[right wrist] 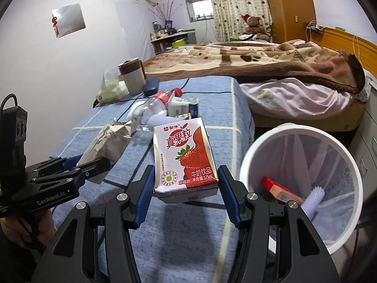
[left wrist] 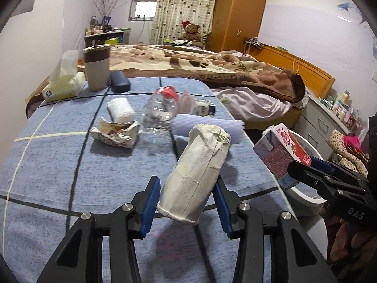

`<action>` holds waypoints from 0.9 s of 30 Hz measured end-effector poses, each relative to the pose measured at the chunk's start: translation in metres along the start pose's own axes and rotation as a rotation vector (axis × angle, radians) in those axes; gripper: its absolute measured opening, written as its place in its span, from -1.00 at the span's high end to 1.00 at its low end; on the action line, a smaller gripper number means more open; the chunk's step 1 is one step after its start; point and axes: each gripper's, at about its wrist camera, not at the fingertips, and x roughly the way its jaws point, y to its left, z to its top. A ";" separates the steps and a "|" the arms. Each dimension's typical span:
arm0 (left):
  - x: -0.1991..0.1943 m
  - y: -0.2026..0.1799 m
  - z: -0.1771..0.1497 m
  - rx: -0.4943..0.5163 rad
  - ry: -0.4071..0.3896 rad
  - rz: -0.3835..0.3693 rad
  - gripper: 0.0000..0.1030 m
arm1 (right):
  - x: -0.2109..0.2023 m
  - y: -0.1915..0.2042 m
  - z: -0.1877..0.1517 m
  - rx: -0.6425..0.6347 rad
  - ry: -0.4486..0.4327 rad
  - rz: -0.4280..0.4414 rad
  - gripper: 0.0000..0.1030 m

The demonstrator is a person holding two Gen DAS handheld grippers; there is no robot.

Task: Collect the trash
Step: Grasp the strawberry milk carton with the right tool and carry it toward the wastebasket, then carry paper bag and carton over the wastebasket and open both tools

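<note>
I'm seeing bare blue cloth lying open at lower left of the left view; the clear bottle, crumpled wrapper and white roll are crowding the centre. The white bin's mouth is sitting unblocked at lower right of the right view.

crumpled paper cup tilted above the blue cloth; strawberry milk carton upright beside the white bin.

A table covered with a blue checked cloth carries everything. A clear plastic bottle lies on its side near the middle. Left of the bottle lie a crumpled paper wrapper and a white roll; behind it stand a mug, a tissue box and a dark case.
</note>
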 end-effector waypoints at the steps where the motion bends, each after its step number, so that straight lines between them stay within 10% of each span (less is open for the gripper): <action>1: 0.002 -0.005 0.001 0.007 0.002 -0.007 0.11 | -0.001 -0.003 0.000 0.007 -0.004 -0.006 -0.07; 27: 0.039 -0.095 0.016 0.146 0.052 -0.159 0.11 | -0.033 -0.065 -0.022 0.141 -0.024 -0.149 -0.07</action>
